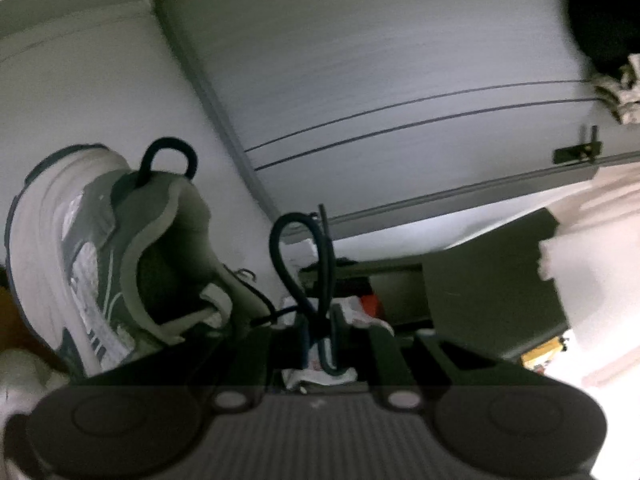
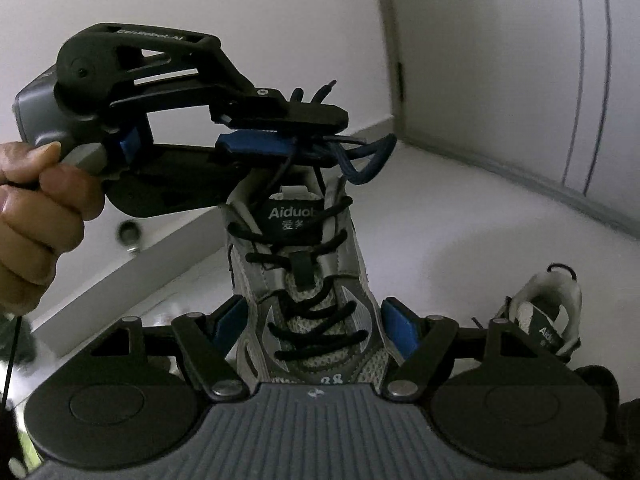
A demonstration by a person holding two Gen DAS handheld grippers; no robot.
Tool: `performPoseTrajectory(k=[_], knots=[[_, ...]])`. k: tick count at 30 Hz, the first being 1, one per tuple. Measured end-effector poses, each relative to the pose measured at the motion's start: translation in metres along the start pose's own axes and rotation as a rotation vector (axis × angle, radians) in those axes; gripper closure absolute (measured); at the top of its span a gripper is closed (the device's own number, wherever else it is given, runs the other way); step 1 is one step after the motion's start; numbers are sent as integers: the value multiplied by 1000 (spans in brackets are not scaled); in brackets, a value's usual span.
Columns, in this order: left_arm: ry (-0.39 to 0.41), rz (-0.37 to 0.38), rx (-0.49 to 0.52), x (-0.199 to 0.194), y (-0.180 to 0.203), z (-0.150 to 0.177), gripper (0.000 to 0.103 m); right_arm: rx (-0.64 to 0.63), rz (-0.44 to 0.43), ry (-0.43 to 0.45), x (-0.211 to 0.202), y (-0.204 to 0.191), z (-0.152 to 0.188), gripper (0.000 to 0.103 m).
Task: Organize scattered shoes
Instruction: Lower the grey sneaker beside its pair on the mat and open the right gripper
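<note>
Your left gripper is clamped tight on dark blue laces; from the right wrist view the black upper finger and the blue-padded lower finger meet with the lace loop spilling out past their tips. Your hand grips its grey handle at the left edge.

From the left wrist view the same laces stand up in a loop just ahead of the closed fingers. Picture is dim and blurred here.

Your right gripper has its jaws spread wide, one blue pad on each side of a grey-and-white sneaker. The pads sit just beside the shoe's flanks at mid-lace; you cannot tell whether they press on it or only flank it. The sneaker's toe points toward the camera, black laces crossing up to a dark tongue label reading "Aiduo...".

A second sneaker of the same make rests on the pale floor to the right, heel loop up, partly hidden behind the right gripper's linkage.

In the left wrist view, a matching sneaker shows on the left, seen from its side, heel loop at the top, against a white wall.
</note>
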State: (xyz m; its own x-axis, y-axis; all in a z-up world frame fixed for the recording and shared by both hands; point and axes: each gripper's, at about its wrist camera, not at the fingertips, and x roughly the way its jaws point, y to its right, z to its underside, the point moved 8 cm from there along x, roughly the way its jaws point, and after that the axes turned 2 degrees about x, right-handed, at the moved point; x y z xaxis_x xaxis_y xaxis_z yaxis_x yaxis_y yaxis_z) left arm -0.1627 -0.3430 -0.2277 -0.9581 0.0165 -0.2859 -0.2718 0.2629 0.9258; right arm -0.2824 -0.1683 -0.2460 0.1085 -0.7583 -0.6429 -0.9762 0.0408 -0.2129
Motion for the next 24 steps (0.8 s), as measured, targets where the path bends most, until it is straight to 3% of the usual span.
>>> performPoseTrajectory(k=[8,11,19,24], knots=[[-79,-36,3,57,-42,-22,94,111,77,-22,50,37,10,25],[-87,-66,3,68,-53,-26,94,156,70,-38,60,40,15,27],[-155,-91,-2,100,-75,1,94,168,65,-111,80,37,39,34],[-136,-104,-1,105,-80,-2,94,152,107,-119,85,35,42,35]])
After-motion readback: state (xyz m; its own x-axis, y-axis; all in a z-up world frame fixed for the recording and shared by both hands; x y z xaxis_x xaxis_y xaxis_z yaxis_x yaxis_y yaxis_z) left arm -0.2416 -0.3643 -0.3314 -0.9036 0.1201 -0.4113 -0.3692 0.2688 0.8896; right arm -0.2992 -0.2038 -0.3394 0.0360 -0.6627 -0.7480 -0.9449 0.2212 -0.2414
